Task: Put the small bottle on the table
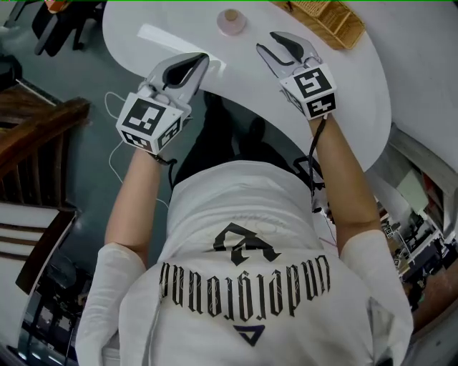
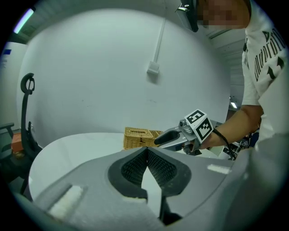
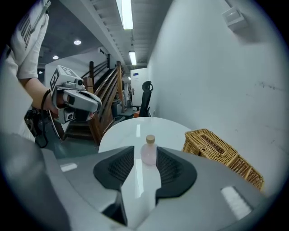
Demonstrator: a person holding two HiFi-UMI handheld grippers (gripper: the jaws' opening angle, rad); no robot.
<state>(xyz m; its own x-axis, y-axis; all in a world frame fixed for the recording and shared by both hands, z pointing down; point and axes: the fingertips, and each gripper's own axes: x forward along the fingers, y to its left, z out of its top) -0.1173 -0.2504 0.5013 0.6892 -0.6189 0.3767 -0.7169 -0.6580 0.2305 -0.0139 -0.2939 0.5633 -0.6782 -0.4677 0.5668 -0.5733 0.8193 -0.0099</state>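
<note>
The small pink bottle with a tan cap stands upright on the white round table. In the right gripper view the bottle shows beyond the jaws, apart from them, on the table. My right gripper hangs over the table's near edge, open, with nothing between its pads. My left gripper is to its left, also at the table's edge. Its fingertips meet, shut on nothing, in the left gripper view.
A wicker basket sits on the table to the right of the bottle, against the white wall. A wooden staircase and white cables are on the floor at left. An office chair stands beyond the table.
</note>
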